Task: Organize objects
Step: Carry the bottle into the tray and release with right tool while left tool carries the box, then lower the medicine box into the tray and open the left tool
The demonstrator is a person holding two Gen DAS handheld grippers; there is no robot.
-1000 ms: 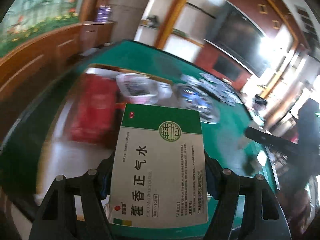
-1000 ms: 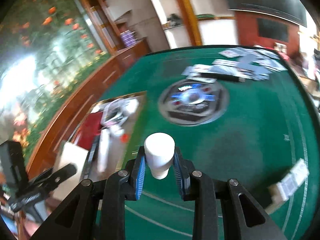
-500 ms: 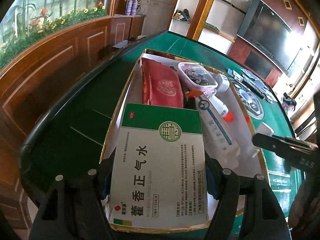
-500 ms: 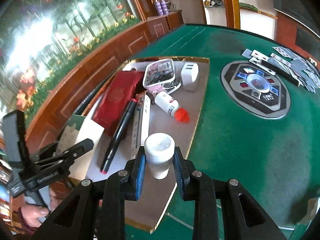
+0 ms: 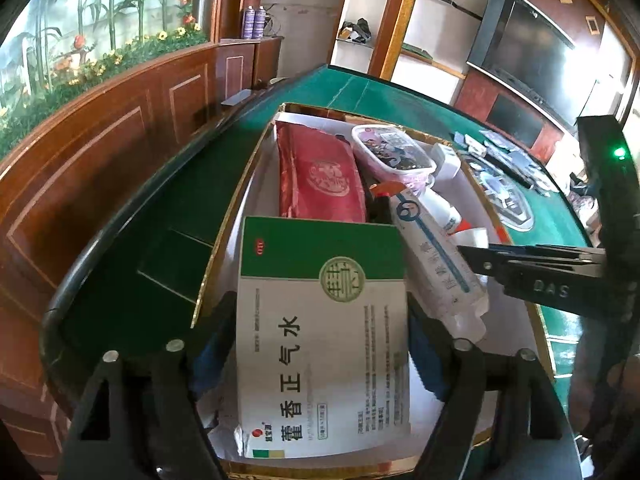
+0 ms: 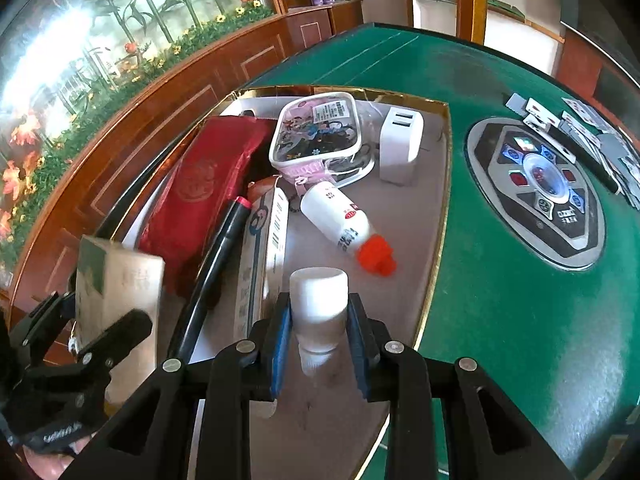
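Observation:
My left gripper (image 5: 320, 344) is shut on a white and green medicine box (image 5: 324, 340) and holds it low over the near end of a gold-rimmed open box (image 5: 236, 216). The medicine box also shows in the right wrist view (image 6: 116, 288), at the tray's near left. My right gripper (image 6: 318, 320) is shut on a small white bottle (image 6: 318, 304) and holds it over the near part of the open box (image 6: 442, 208). The right gripper shows in the left wrist view (image 5: 476, 256) above the open box's right side.
In the open box lie a red pouch (image 6: 200, 184), a black pen (image 6: 212, 272), a long white carton (image 6: 260, 256), a white bottle with a red cap (image 6: 344, 228), a pink clear case (image 6: 312, 136) and a white charger (image 6: 402, 148). On the green table are a round control panel (image 6: 536, 188) and scattered cards (image 6: 576, 124).
Both grippers moved from over the green table to over the open box, each still holding its object. The right gripper came down closer to the box floor.

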